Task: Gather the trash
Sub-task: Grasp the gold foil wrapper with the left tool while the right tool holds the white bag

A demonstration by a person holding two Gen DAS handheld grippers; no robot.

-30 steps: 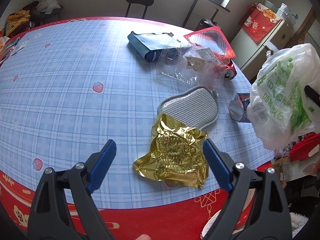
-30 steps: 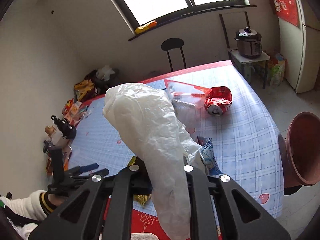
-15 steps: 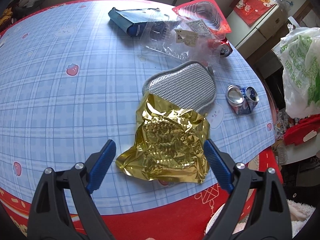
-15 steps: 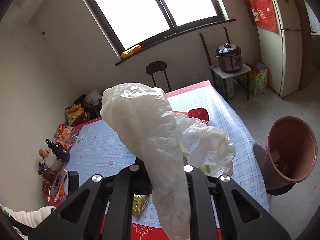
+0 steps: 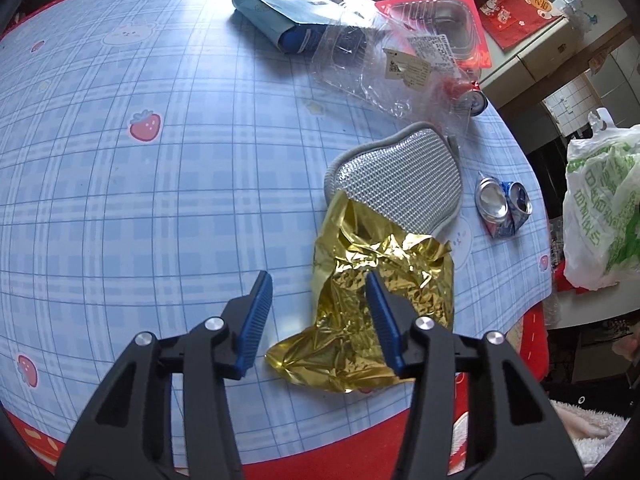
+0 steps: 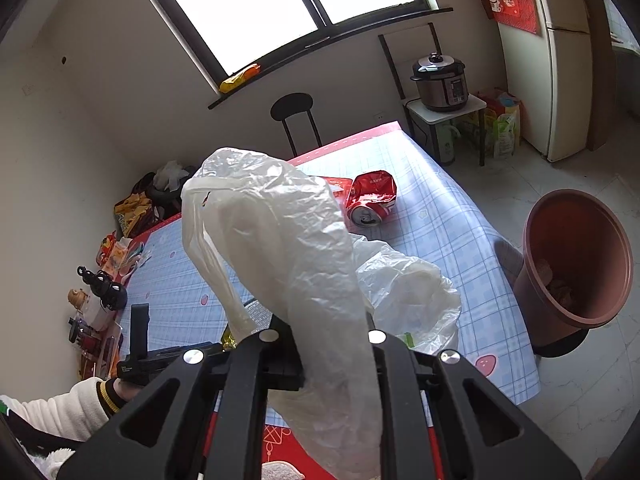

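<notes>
Here the gold foil wrapper lies crumpled near the front edge of the counter, its far corner overlapping a grey mesh pad. My left tool hangs over it with its jaws about half open and just closing in; the right blue pad is over the foil, the left over bare cloth, and neither presses on it yet. Beside the pad lies a crushed blue can; farther off are a clear plastic tray and a blue pouch. My right tool is clamped tight on the white plastic bag, which drapes over its front. A crushed red can sits beyond it.
</notes>
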